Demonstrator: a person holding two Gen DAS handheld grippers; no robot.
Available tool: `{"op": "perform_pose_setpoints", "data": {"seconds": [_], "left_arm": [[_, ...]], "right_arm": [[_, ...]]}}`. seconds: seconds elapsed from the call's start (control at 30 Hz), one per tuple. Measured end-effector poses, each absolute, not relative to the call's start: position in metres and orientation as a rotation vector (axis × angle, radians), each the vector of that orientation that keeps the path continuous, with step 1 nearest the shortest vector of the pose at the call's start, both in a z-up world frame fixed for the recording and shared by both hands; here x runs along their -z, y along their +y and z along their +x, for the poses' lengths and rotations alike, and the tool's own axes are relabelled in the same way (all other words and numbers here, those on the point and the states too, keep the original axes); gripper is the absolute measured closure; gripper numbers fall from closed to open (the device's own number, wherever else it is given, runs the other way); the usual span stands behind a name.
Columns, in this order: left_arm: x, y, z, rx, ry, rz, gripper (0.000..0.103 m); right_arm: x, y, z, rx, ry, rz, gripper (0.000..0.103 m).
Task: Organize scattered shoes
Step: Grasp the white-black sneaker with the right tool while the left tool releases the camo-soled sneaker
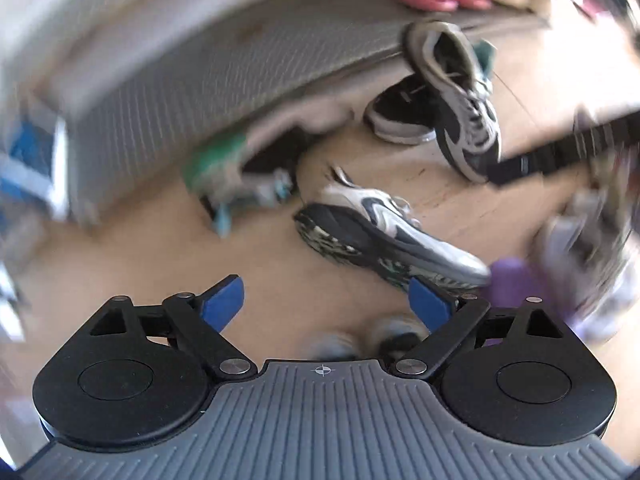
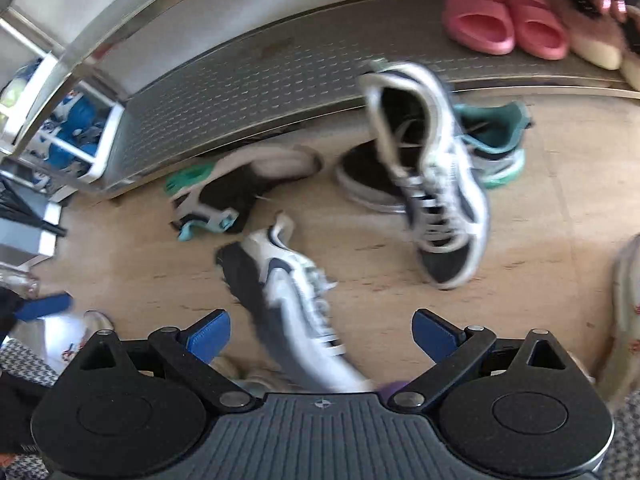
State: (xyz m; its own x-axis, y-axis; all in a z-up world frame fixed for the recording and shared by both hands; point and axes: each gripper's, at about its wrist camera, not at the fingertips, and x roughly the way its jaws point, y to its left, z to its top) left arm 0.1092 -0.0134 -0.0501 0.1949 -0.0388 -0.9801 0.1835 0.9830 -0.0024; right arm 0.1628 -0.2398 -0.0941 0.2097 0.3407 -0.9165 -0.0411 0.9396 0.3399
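A white and navy sneaker lies on its side on the wooden floor. My left gripper is open over bare floor, just short of that sneaker's sole, with nothing between its blue pads. My right gripper is open too; the same sneaker shows between its pads, which do not touch it. Its mate, a white and black sneaker, stands tilted against a black shoe. A green and black shoe lies by the shelf's edge.
A low metal shelf runs along the back with pink slippers and fluffy slippers on it. A teal shoe sits behind the tilted sneaker. Blurred lilac shoes lie at the right. A white rack stands at the left.
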Motion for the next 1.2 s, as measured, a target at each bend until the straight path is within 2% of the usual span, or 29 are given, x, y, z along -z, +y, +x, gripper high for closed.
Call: {"op": "perform_pose_setpoints", "data": {"seconds": [0.17, 0.5, 0.63, 0.77, 0.87, 0.97, 1.0, 1.1, 1.13, 1.2], "left_arm": [[0.062, 0.023, 0.132, 0.046, 1.457, -0.081, 0.01], [0.043, 0.054, 0.146, 0.01, 1.414, -0.128, 0.01], [0.033, 0.056, 0.143, 0.015, 1.404, -0.099, 0.01], [0.028, 0.059, 0.142, 0.013, 1.379, -0.104, 0.01], [0.023, 0.061, 0.14, -0.013, 1.349, -0.086, 0.01], [0.025, 0.064, 0.139, -0.033, 1.345, -0.05, 0.01], [0.026, 0.065, 0.139, -0.039, 1.346, -0.04, 0.01], [0.027, 0.07, 0.137, -0.051, 1.356, -0.049, 0.01], [0.027, 0.072, 0.136, -0.053, 1.357, -0.053, 0.01], [0.025, 0.074, 0.135, -0.058, 1.352, -0.059, 0.01]], "right_arm": [[0.132, -0.215, 0.186, -0.369, 1.439, 0.278, 0.006], [0.221, -0.109, 0.207, -0.549, 1.524, -0.191, 0.005], [0.233, -0.084, 0.193, -0.453, 1.484, -0.323, 0.04], [0.213, -0.096, 0.18, -0.245, 1.388, -0.256, 0.042], [0.192, -0.111, 0.178, 0.022, 1.289, -0.208, 0.04], [0.189, -0.098, 0.179, 0.041, 1.258, -0.258, 0.027], [0.187, -0.092, 0.18, -0.041, 1.28, -0.237, 0.023], [0.172, -0.084, 0.175, -0.274, 1.366, -0.084, 0.022], [0.166, -0.086, 0.171, -0.293, 1.379, -0.055, 0.016], [0.158, -0.088, 0.162, -0.341, 1.424, 0.007, 0.011]]}}
